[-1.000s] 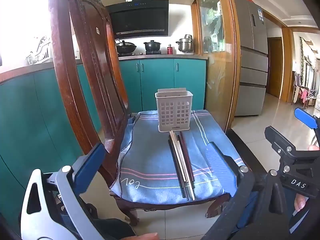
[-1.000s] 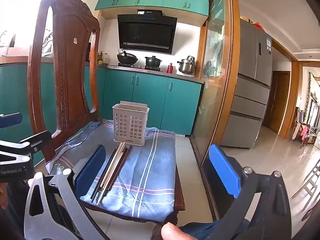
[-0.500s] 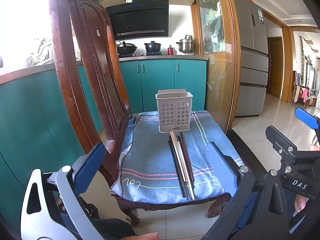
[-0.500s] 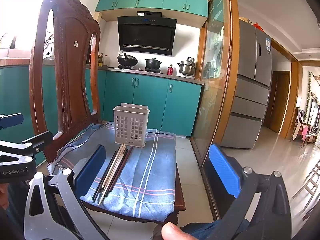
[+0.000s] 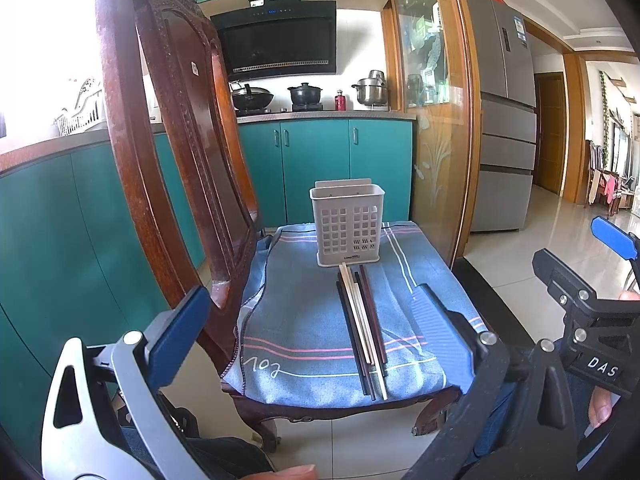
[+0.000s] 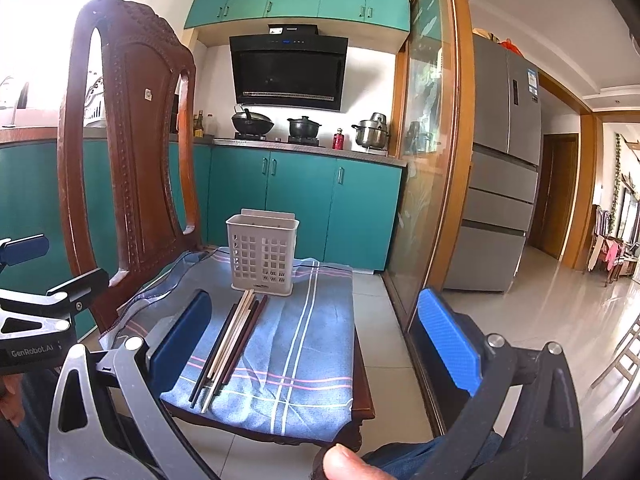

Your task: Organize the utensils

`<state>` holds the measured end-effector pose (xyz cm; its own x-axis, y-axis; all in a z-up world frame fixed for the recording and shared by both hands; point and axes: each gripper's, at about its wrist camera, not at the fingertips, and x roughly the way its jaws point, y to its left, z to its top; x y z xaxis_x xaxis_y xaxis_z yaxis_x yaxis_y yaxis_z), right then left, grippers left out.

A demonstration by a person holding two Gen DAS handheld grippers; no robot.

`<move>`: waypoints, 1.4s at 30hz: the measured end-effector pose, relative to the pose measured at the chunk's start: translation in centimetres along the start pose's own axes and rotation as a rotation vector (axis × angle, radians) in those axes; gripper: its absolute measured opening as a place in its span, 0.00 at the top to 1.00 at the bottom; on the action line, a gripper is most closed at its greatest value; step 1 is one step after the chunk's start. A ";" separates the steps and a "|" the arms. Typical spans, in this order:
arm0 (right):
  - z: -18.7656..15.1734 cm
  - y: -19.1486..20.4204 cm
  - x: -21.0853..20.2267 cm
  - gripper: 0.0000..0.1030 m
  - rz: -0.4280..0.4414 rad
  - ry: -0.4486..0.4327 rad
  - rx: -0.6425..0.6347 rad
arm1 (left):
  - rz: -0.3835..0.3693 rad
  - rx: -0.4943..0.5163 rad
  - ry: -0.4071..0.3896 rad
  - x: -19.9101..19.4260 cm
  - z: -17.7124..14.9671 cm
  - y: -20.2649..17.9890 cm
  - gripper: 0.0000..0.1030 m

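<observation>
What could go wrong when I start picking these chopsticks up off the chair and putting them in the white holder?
1. The chopsticks lie packed side by side, so a gripper may pinch several or scatter them.
2. Their near ends reach the front edge of the chair seat; a nudge could send them onto the floor tiles.
3. The holder looks light and stands loose on the cloth, so an angled insertion might tip it.

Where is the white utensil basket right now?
The white utensil basket stands upright at the far end of the blue cloth on the chair seat, central in both wrist views, with the chopsticks lying just before it.
</observation>
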<state>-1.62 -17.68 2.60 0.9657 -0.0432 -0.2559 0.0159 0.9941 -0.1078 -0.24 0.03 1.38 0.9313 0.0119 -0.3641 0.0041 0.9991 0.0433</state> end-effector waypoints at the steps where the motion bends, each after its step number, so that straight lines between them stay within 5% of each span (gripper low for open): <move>1: 0.0 0.0 0.0 0.03 0.000 -0.001 0.003 | 0.001 0.001 0.000 0.0 -0.1 -0.1 0.03; 42: -0.1 0.2 -0.1 0.03 0.004 0.000 0.000 | -0.001 0.015 0.006 0.1 -0.5 -0.7 0.03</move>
<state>-1.70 -17.49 2.52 0.9657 -0.0395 -0.2568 0.0123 0.9942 -0.1068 -0.37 -0.62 0.86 0.9290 0.0114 -0.3700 0.0105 0.9983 0.0570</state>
